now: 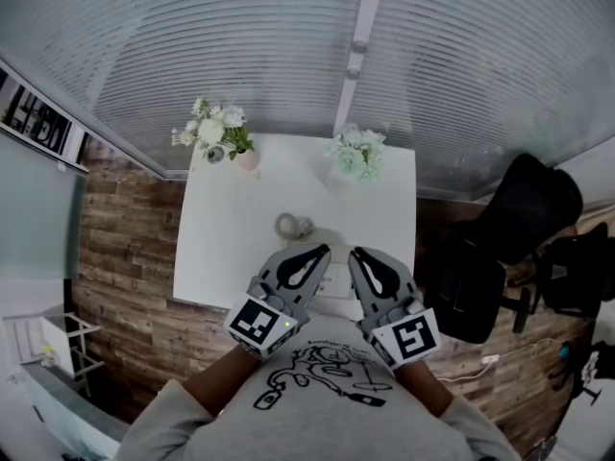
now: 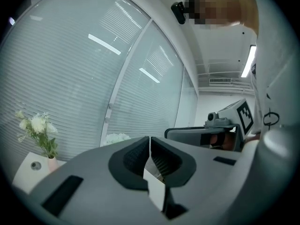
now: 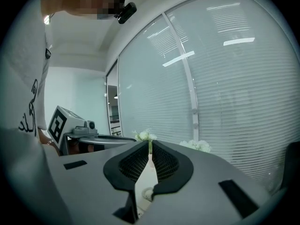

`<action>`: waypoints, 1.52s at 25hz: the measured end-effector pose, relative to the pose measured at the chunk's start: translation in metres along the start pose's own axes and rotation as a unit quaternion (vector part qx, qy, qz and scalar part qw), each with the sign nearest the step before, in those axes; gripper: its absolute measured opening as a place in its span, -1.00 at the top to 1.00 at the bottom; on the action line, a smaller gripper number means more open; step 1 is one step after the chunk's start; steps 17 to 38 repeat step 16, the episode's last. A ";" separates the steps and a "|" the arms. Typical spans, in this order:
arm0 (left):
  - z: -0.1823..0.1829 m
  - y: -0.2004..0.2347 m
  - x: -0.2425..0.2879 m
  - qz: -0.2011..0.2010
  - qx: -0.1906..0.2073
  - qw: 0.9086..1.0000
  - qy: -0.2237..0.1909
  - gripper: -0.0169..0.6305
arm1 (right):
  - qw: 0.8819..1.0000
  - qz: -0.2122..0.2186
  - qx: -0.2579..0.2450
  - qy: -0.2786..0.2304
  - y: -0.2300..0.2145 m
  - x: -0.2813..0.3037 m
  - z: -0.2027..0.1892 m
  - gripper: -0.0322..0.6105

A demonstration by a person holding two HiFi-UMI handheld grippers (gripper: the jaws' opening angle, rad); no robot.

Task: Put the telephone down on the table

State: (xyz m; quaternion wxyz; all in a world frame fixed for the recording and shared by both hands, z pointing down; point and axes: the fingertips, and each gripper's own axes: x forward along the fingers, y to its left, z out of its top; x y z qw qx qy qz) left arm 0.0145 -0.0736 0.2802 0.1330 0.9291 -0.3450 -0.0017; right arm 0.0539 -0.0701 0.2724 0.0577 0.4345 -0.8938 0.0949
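My left claw (image 1: 320, 252) and my right claw (image 1: 357, 254) are side by side over the near edge of the white surface (image 1: 221, 248), close to my tummy. Both claws are shut tight. In the left gripper view the two black pads (image 2: 136, 159) touch at the tips with nothing between them. The right gripper view shows the same thing, so I am holding nothing at all. A small grey thing sits near the middle of the surface, and I think it is the telephone (image 1: 293, 226). It is a little past my claw tips and not touching them. It is too small for me to see how it lies. At the far edge of the surface are white flowers in a pink vase (image 1: 219, 134) and some pale green flowers (image 1: 356, 152). A black chair (image 1: 519, 229) stands off the right side of the surface. I think the telephone is already down, so the job looks almost done. To end it well, I should keep my claws shut and high above the surface. Then I should bring them back to me slowly, so I don't bump the telephone or the flowers.
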 end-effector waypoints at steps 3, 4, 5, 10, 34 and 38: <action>0.006 -0.002 0.001 0.001 -0.001 1.000 0.002 0.91 | 1.000 0.001 0.000 -0.006 0.000 -0.001 0.005 0.75; 0.007 -0.003 0.000 0.001 -0.002 1.000 0.002 0.91 | 1.000 0.001 0.003 -0.004 0.000 -0.001 0.004 0.75; 0.009 -0.004 0.000 0.000 -0.002 1.000 0.001 0.91 | 1.000 0.000 0.006 0.000 0.000 -0.002 0.004 0.75; 0.013 -0.003 -0.002 0.001 0.001 1.000 -0.006 0.91 | 1.000 -0.001 0.006 0.002 0.000 -0.003 0.005 0.75; 0.015 -0.002 -0.005 0.007 -0.005 1.000 -0.005 0.91 | 1.000 -0.002 0.004 -0.001 0.001 -0.004 0.009 0.75; 0.015 -0.002 -0.005 0.007 -0.005 1.000 -0.005 0.91 | 1.000 -0.002 0.004 -0.001 0.001 -0.004 0.009 0.75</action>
